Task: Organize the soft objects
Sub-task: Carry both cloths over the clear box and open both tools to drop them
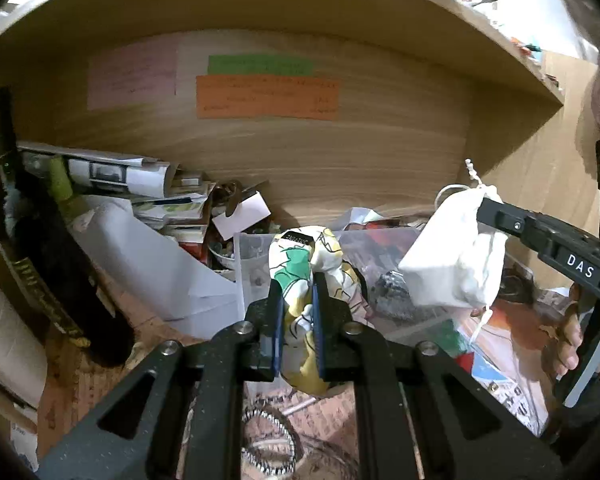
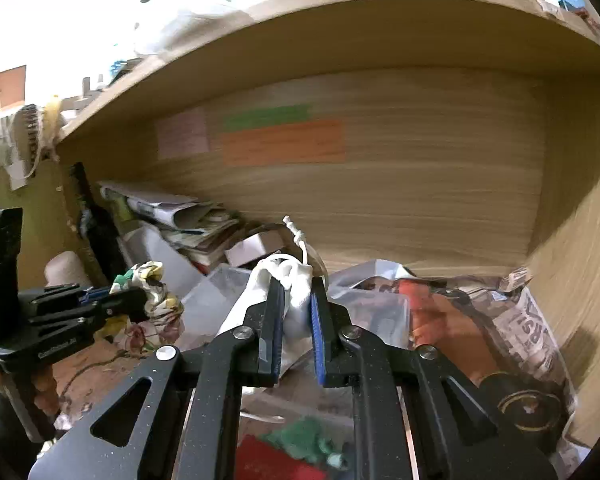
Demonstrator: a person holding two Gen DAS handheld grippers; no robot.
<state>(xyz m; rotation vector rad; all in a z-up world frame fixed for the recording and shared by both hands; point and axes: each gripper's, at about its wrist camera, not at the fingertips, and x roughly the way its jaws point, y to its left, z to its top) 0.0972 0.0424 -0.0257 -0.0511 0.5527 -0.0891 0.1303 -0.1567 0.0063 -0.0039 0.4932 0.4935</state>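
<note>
A wooden shelf (image 1: 340,12) overhangs the table, with a wood-grain back panel (image 1: 340,152) below it. Stuck on that panel are a pink note (image 1: 132,76), a green note (image 1: 260,65) and an orange note (image 1: 266,98), the green one just above the orange. Toward the table's left rear corner lies a pile of papers and booklets (image 1: 148,188), with a dark bottle (image 1: 48,248) leaning in front of it. A clear plastic container (image 1: 256,256) sits near the middle by the rear edge. Newspaper (image 2: 536,332) lies crumpled at the right edge, and a beaded bracelet (image 1: 268,444) rests near the front edge
</note>
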